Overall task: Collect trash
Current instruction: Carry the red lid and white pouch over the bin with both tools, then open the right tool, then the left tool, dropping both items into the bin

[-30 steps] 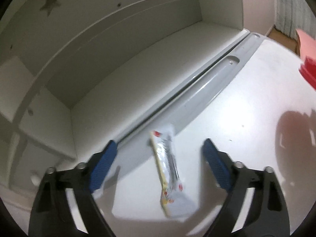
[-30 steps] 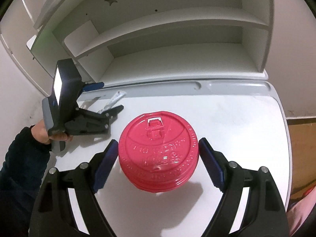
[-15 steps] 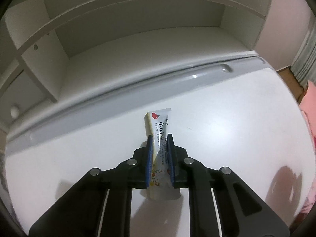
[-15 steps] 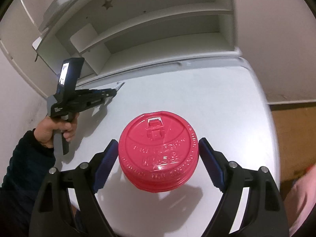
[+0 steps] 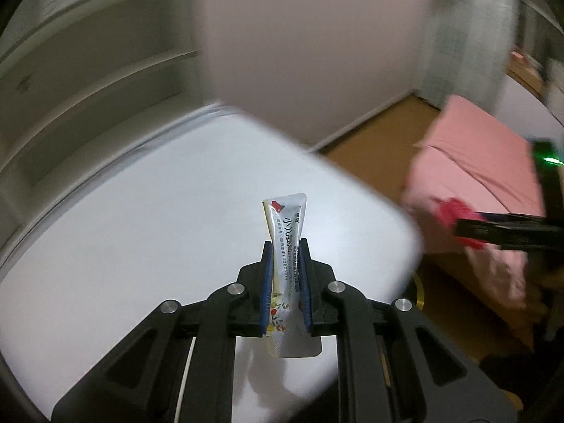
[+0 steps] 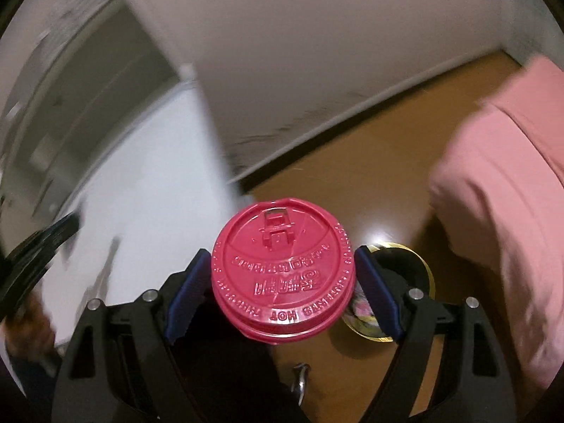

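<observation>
My left gripper (image 5: 285, 246) is shut on a long white snack wrapper (image 5: 286, 222) and holds it upright above the white desk (image 5: 141, 246). My right gripper (image 6: 283, 261) is shut on a cup with a red lid (image 6: 282, 268), held off the desk edge over the floor. A gold-rimmed bin (image 6: 419, 271) with trash inside sits on the floor just behind the cup. The right gripper with the red lid also shows in the left wrist view (image 5: 454, 213) at the right.
White shelving (image 5: 88, 70) stands behind the desk. A pink bed cover (image 6: 511, 176) lies at the right over a brown wooden floor (image 6: 352, 162). A pale wall (image 6: 317, 53) rises beyond the desk edge. Both views are motion-blurred.
Left gripper closed on the wrapper, lifted it and swung right toward the desk edge. Right gripper carried the red-lidded cup off the desk to above the floor bin.
</observation>
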### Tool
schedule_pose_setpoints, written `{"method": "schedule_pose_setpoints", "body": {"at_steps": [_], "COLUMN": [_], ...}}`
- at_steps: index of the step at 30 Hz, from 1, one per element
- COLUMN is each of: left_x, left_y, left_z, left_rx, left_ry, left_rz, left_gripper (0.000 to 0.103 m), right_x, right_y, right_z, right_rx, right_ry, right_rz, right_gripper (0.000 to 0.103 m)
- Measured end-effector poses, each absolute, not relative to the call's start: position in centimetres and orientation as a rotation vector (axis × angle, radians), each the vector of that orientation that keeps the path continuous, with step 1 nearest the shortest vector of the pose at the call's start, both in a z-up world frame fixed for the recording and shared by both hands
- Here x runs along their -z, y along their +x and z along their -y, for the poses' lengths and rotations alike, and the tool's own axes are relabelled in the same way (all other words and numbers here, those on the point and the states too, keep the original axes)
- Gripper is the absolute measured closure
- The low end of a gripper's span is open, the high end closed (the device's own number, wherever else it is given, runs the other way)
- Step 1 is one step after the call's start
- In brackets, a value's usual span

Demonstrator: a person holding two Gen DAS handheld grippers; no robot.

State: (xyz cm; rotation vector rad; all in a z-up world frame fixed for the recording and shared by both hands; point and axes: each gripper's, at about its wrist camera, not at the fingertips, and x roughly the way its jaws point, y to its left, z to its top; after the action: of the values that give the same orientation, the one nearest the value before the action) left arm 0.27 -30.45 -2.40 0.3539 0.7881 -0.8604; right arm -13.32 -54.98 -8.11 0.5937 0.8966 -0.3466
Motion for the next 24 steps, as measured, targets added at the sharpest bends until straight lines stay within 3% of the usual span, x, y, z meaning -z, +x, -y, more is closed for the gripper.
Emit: {"method": "schedule_pose_setpoints", "body": {"at_steps": [7,13,24], "left_x": [5.3,9.4,12.4], "left_y": [-6.8,-7.8,-6.5], "left_z": [38.7,43.0,44.5], "left_rx": [1.116,1.133,1.119], "left_ry": [0.345,0.402,0.417], "left_rz": [-0.836,-0.877,-0.946], "left_gripper": [0.09,0.09,0.09], "right_x": [13.8,19.9,21.9], "right_y": [-17.7,-17.9,-16.9], "right_z": [59.8,62.2,63.0], "right_rx": [0.544,0.578,0.592], "right_ry": [0.654,0.718,0.721], "right_rz": [-0.964,-1.074,-1.111], "right_gripper": [0.023,0.023,0.023]}}
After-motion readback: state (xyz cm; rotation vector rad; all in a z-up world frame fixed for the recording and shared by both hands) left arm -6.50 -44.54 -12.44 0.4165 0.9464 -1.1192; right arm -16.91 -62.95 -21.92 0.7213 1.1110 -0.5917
